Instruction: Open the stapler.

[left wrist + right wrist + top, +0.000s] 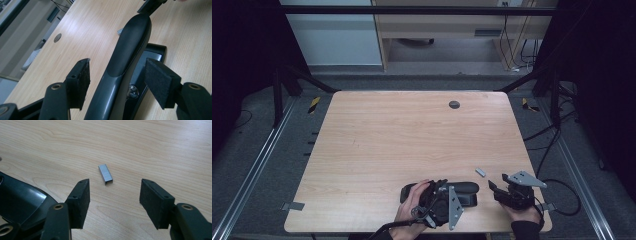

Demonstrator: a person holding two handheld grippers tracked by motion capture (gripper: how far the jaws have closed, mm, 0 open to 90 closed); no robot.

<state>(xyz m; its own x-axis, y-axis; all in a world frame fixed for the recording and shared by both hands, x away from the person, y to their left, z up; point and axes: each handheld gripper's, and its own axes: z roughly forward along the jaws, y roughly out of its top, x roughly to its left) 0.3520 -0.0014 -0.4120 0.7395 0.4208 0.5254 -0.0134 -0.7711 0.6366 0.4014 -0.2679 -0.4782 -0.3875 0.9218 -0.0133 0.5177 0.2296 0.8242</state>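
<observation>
Item one: wooden table, pale grain, rounded corners, with a small dark round cap set into it near the far edge. Item two: black stapler, lying on the table near my edge, its long arm pointing to my right; in the left gripper view its top arm runs up between my jaws over a darker base, with a metal rivet showing low on its side. Item three: strip of staples, small, silver, lying flat on bare wood just beyond the stapler's far end and apart from it; in the high view it sits between the stapler and my right gripper. Item four: my left gripper, held in my left hand, jaws spread wide to either side of the stapler's arm, pads not touching it. Item five: my right gripper, held in my right hand at the table's near right corner, jaws spread apart and holding nothing, the staple strip lying just ahead of the gap between them, the stapler's black end at the lower left of its view.
</observation>
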